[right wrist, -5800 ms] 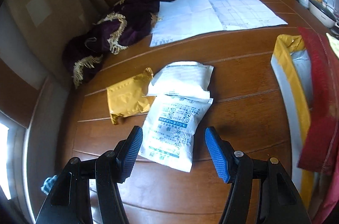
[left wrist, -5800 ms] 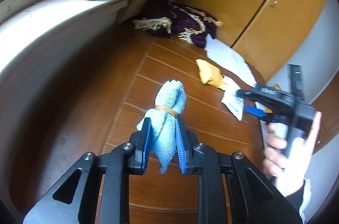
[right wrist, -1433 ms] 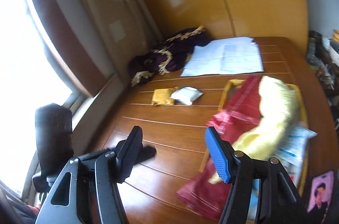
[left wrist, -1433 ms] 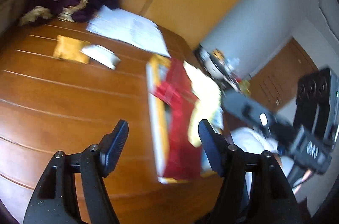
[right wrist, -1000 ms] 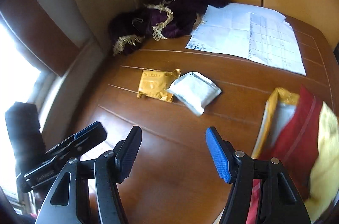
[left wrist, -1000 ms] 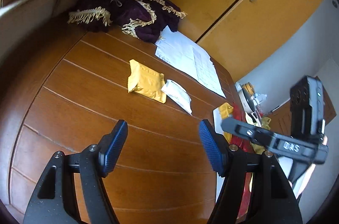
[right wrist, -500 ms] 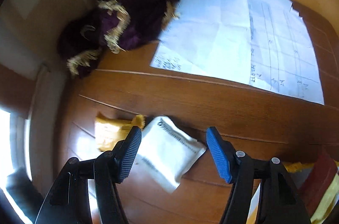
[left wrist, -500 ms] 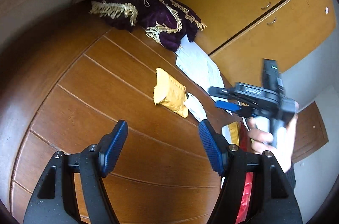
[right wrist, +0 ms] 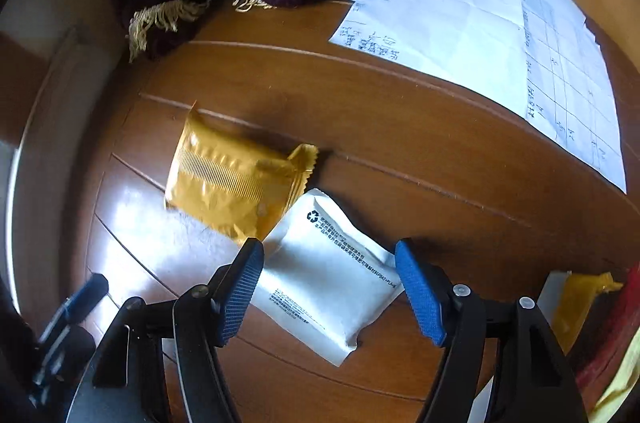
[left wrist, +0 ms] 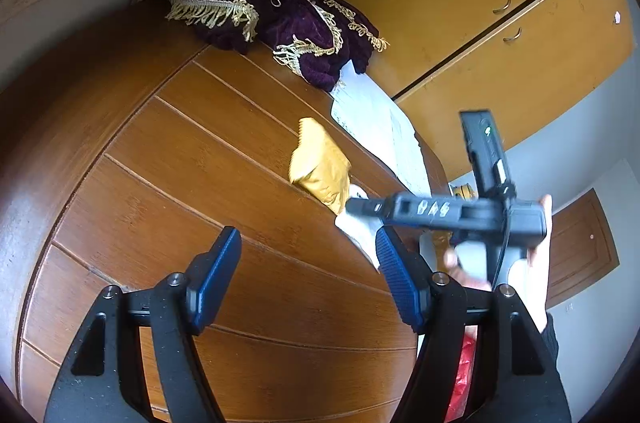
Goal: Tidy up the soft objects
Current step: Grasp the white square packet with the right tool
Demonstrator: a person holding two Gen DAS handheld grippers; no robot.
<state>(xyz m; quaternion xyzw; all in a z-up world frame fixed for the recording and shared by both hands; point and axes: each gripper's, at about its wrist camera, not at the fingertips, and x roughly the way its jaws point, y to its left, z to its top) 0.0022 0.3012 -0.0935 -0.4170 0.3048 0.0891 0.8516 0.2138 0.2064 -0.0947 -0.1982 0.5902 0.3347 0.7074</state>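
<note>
Nearest in the right wrist view, the right gripper [right wrist: 329,283] hangs over the wooden table [right wrist: 400,143] with its blue-padded fingers spread wide and nothing between them but air. Directly below that gap lies a white packet [right wrist: 328,283] printed with a recycling mark and small black text; the pads sit to either side of it, and contact with them cannot be told. Its upper left corner touches or slips under a crinkled gold packet [right wrist: 232,183], which rests flat just beyond. At the right edge a strip of yellow and red fabric [right wrist: 600,323] shows, only partly in frame.

In the left wrist view the left gripper [left wrist: 308,259] is likewise wide apart and empty, held above bare table boards [left wrist: 180,183]. Past its right finger a hand [left wrist: 532,263] grips the black handle of the other tool, whose body crosses in front of the white packet [left wrist: 356,227]. The gold packet [left wrist: 320,163] sits just behind.

Farther back a large white sheet of paper [right wrist: 480,23] with a ruled grid and handwriting lies flat. At the far corner a heap of dark purple velvet cloth [left wrist: 280,19] with gold fringe is bunched against the wall, overlapping the paper's edge. Behind everything stand orange-brown cabinet doors [left wrist: 480,3]
</note>
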